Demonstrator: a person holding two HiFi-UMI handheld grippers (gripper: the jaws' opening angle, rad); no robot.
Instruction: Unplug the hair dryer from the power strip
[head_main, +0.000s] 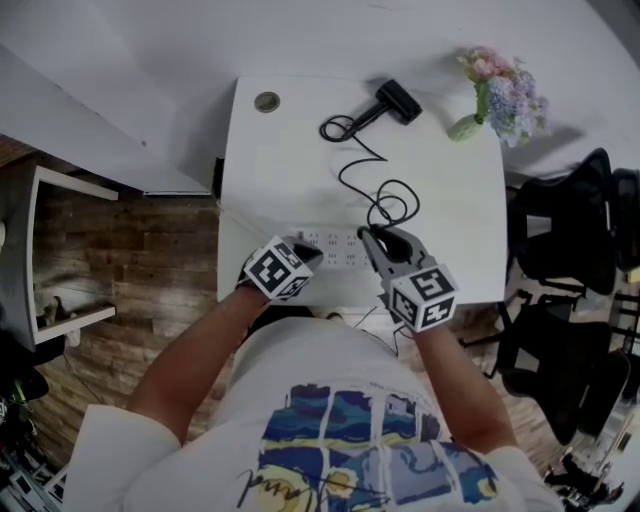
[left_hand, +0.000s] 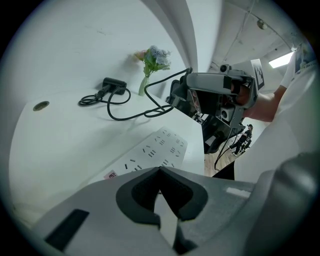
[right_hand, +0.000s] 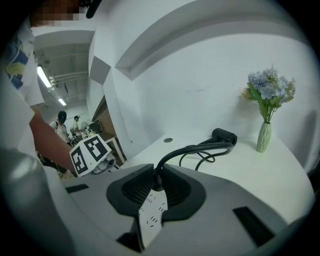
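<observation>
Above right end of power strip (head_main: 335, 252): plug (right_hand: 156, 183) clamped in right tool (head_main: 372, 238), apparently clear of sockets; left tool (left_hand: 160, 172) shut at left end

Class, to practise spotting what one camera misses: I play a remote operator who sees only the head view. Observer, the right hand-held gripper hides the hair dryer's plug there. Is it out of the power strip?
Observer: Yes. In the left gripper view every socket that shows on the white plastic power strip is empty, and the right hand-held gripper is up clear of it.
Operator: Is the plug gripped?
Observer: The right gripper view shows those jaws shut on the black plug, with its black cable arching away.
Operator: And the left hand-held gripper?
Observer: Its own view shows its tips together at the strip's near end, nothing between them.
</observation>
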